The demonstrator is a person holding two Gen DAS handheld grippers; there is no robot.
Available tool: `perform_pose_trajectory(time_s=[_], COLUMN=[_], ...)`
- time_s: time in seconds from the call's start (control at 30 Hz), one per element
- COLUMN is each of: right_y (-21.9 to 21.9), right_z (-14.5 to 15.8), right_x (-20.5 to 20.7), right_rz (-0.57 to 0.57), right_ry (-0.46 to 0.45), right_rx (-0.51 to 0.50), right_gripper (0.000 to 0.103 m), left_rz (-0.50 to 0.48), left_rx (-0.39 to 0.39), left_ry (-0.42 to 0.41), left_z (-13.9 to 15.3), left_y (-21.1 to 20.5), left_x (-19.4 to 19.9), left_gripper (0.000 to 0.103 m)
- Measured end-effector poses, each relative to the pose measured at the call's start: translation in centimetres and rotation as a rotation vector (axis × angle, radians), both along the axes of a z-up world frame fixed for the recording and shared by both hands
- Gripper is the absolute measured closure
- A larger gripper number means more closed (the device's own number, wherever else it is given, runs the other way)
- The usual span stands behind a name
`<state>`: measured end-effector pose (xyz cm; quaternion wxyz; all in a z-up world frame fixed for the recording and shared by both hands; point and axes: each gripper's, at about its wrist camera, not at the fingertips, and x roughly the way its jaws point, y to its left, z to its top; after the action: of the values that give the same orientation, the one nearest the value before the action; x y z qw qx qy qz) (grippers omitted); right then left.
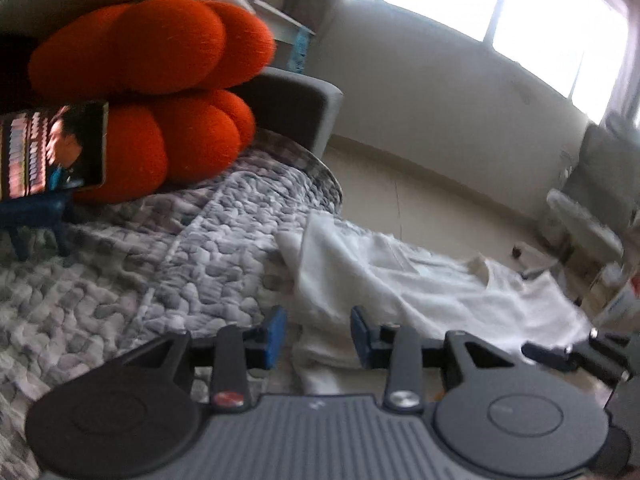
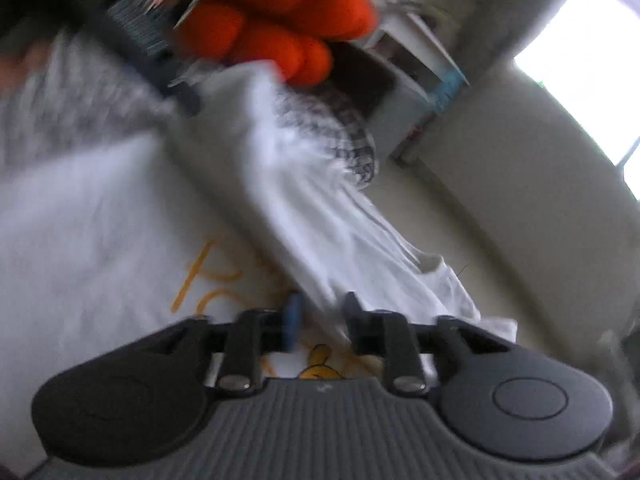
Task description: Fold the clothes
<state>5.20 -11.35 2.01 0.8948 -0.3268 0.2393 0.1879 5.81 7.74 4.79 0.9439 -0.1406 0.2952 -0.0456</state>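
A white garment (image 1: 420, 292) lies spread over the edge of a bed covered with a grey pebble-patterned quilt (image 1: 140, 272), its cloth rumpled into soft ridges and one long fold running across it. In the left wrist view the neckline shows at the far right end, and a thicker folded edge of the cloth sits nearest the camera. The left gripper (image 1: 318, 336) hangs over that near edge with its blue-padded fingers apart; white cloth shows in the gap, but the pads do not press on it. In the right wrist view, which is blurred, the same garment fills the frame: a flat white panel bears orange lettering and a small yellow printed figure, and a raised fold of cloth runs diagonally from the top down to the right gripper (image 2: 320, 320). That gripper's fingers stand apart, and the tip of the fold lies between them; whether it touches the pads I cannot tell. Behind the garment an orange plush cushion (image 1: 152, 92) rests on the quilt, with a phone (image 1: 52, 152) propped on a small blue stand just beside it.
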Motion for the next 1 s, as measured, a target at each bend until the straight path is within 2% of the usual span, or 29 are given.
perform_pose_trajectory(time_s=[0.13,0.3,0.4,0.67,0.73,0.77,0.8,0.83,0.87,0.93,1.0], right_y=[-0.9,-4.0,-7.0,-9.9,-10.3,-10.5,-10.6,-10.9,-11.2,-12.2,-13.0], right_z=[-0.7,0.3,1.4,1.1,1.3,1.4,1.5,1.6,1.7,1.8,2.2], right_x=[0.3,0.7,0.9,2.2,2.4,2.5,2.6,2.6,2.7,2.7,2.6], right_rz=[-0.022,-0.084,-0.164,-0.384,-0.403,-0.412,-0.42,-0.43,-0.441,-0.46,-0.505], right_ry=[0.009,0.011,-0.004,-0.037,-0.035,-0.034,-0.033,-0.036,-0.04,-0.038,-0.065], right_rx=[-0.033,0.074,0.168,0.213,0.245,0.261,0.278,0.301,0.325,0.388,0.428], right_gripper=[0.069,0.064,0.063,0.063,0.063,0.063,0.063,0.064,0.077,0.1,0.103], left_rz=[0.014,0.053,0.049,0.007,-0.005,-0.011,-0.017,-0.02,-0.019,-0.012,0.0], left_rx=[-0.076,-0.142,-0.145,-0.14,-0.106,-0.089,-0.071,-0.036,-0.006,0.027,0.017], left_ry=[-0.001,0.004,-0.003,-0.009,0.012,0.022,0.033,0.045,0.059,0.057,0.024], left_z=[0.0,-0.3,-0.1,0.7,0.5,0.5,0.4,0.3,0.2,0.4,1.0], left_y=[1.1,2.5,2.6,1.7,1.0,0.6,0.3,-0.3,-0.6,-0.9,-0.7], left_x=[0.0,0.0,0.2,1.6,2.4,2.8,3.3,3.6,3.8,3.6,2.9], left_gripper=[0.065,0.062,0.061,0.052,0.052,0.054,0.061,0.075,0.101,0.1,0.101])
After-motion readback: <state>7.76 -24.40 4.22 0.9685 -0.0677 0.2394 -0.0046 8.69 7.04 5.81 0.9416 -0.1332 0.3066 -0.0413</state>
